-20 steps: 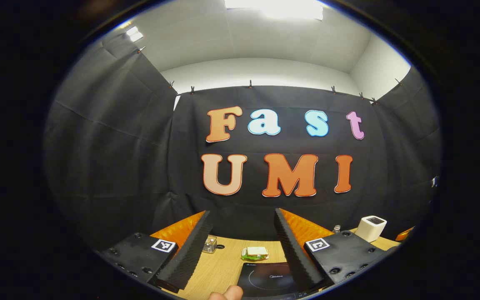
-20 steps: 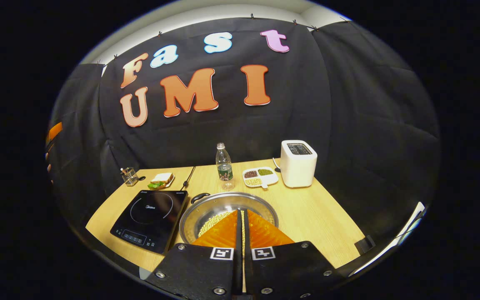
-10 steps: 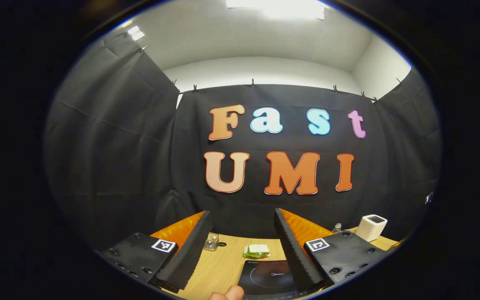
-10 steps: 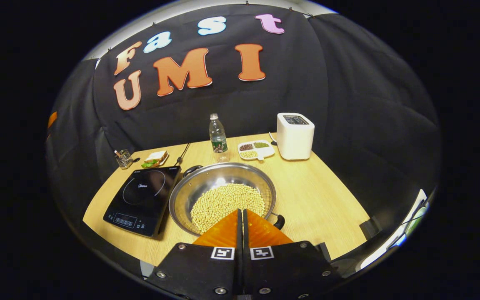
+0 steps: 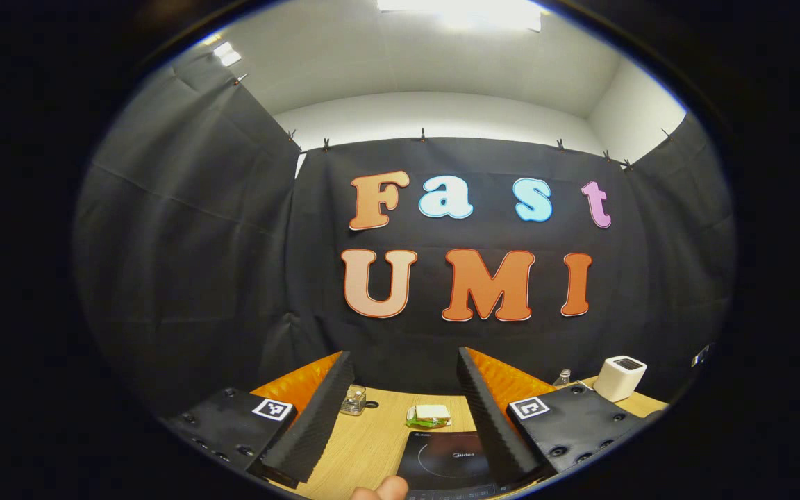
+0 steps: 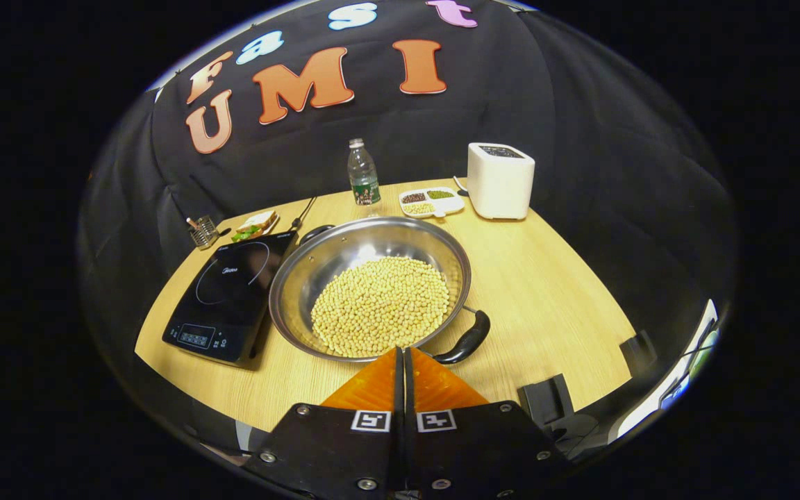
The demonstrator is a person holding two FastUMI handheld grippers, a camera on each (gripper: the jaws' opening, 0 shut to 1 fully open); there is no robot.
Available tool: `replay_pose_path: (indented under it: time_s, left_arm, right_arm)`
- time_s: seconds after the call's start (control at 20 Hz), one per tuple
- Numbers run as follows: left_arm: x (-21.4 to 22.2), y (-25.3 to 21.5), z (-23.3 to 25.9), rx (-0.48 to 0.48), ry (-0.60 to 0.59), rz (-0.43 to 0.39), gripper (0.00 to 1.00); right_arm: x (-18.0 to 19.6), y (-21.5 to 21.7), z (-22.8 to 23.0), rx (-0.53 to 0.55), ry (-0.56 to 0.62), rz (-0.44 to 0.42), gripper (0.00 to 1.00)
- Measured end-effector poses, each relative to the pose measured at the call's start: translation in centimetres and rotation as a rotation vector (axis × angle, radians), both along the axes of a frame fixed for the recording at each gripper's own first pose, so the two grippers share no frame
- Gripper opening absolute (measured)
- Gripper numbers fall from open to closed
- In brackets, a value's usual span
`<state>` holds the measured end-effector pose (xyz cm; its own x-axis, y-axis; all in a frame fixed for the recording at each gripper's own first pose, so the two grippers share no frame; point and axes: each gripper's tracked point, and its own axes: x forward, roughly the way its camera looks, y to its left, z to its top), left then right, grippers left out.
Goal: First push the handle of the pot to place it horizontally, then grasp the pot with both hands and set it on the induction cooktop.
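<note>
A steel pot [image 6: 344, 253] holding yellow beans sits on the wooden table [image 6: 553, 298], just right of the black induction cooktop [image 6: 230, 295]. Its two black handles lie on a diagonal: one [image 6: 468, 338] at the near right, one [image 6: 317, 231] at the far left. My right gripper [image 6: 400, 351] is shut with nothing in it, its tips hovering just before the pot's near rim. In the left gripper view, my left gripper [image 5: 403, 357] is open and empty, held level over the table's left part, with the cooktop [image 5: 452, 462] low between its fingers.
Along the table's back stand a water bottle [image 6: 363, 173], a white divided dish [image 6: 431, 201] and a white toaster [image 6: 499, 180]. A sandwich on a plate [image 6: 255, 224] and a small glass holder [image 6: 202, 232] sit behind the cooktop. A fingertip [image 5: 382, 489] shows at the bottom of the left gripper view.
My right gripper has risen and tilted down, so the whole pot and its near handle now show in front of it. The left gripper has barely shifted.
</note>
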<state>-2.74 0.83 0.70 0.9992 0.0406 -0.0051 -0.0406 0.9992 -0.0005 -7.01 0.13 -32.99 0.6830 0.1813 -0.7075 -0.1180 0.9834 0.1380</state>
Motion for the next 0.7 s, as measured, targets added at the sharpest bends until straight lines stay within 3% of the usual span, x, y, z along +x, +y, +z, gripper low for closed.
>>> replay_pose_path:
  time_s: [0.7]
  left_arm:
    - [0.8,-0.5,-0.8,0.009,0.005,0.000,0.99]
  right_arm:
    - [0.5,-0.7,-5.0,-0.041,0.136,-0.025,0.00]
